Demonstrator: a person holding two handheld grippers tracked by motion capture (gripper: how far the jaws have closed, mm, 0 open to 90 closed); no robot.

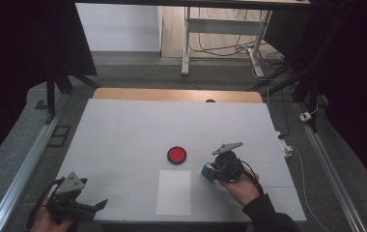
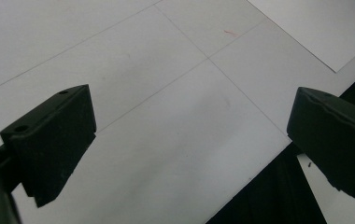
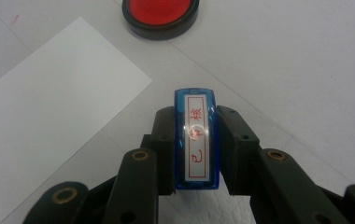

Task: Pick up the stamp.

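In the high view the table [image 1: 123, 130] carries a round red pad [image 1: 176, 155] in a black rim near its middle, and a white sheet [image 1: 174, 192] lies just in front of it, long axis running toward the person. The right gripper [image 1: 209, 174], held in a hand [image 1: 242, 189] on the right side of the table, has a small blue stamp [image 1: 207, 173] at its tip, right of the sheet and near the pad, pointing left toward the sheet. The left gripper [image 1: 98, 205] sits at the table's near left corner, its jaws pointing right. In the left gripper view the left gripper [image 2: 189, 135] has its two black jaws spread wide with nothing between them; below them are the table [image 2: 166, 140] and its near edge, with a corner of the sheet [image 2: 320, 28] at upper right. In the right gripper view the right gripper [image 3: 195, 140] has its jaws closed on the stamp [image 3: 196, 140], one against each long side. The stamp is a narrow blue block whose long axis runs along the jaws, away from the camera, its far end toward the pad [image 3: 160, 13]. Its top bears a white label with a red frame and three red characters, glare covering the middle one; I cannot read them with confidence. The sheet [image 3: 49, 107] lies to the left.
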